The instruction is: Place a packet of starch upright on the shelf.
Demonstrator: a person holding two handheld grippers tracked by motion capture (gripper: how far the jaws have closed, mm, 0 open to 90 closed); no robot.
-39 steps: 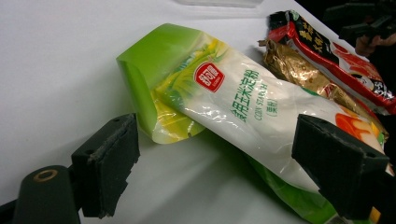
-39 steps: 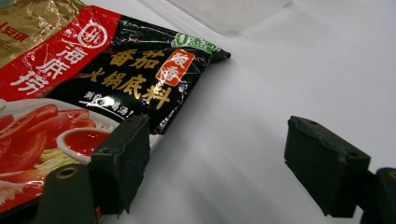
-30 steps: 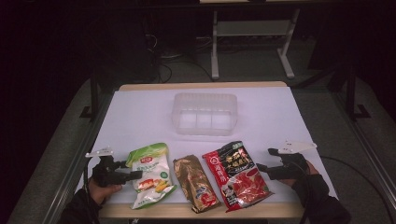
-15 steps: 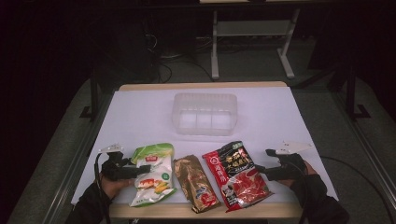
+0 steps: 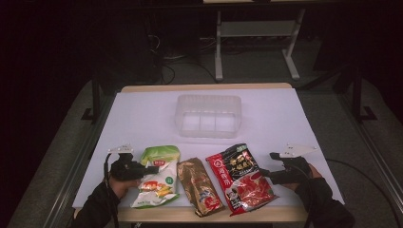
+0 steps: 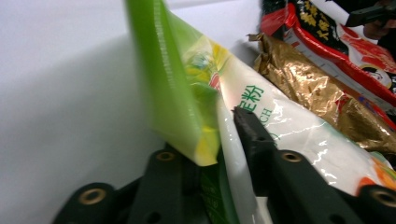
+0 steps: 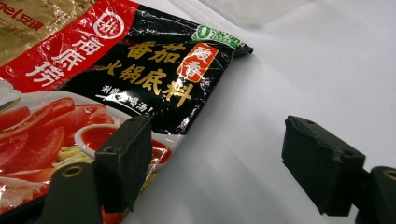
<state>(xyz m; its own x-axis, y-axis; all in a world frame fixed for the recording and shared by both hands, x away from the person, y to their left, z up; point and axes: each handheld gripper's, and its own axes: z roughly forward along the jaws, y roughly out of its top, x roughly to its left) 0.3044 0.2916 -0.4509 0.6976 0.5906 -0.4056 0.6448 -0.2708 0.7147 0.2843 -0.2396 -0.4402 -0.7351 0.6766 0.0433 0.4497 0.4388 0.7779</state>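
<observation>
The green and white bag lies flat at the near left of the tabletop. It is shiny, with a green top and pictures of food low down. Its left edge is lifted and folded up. The red and black bag lies flat at the near right.

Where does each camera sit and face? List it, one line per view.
High view: above the near edge, facing forward and down on the white table; both forearms show.
Left gripper view: on the left gripper, jaws closing on the green-and-white snack bag.
Right gripper view: on the open right gripper.
Shared: the red-and-black soup-base packet.
</observation>
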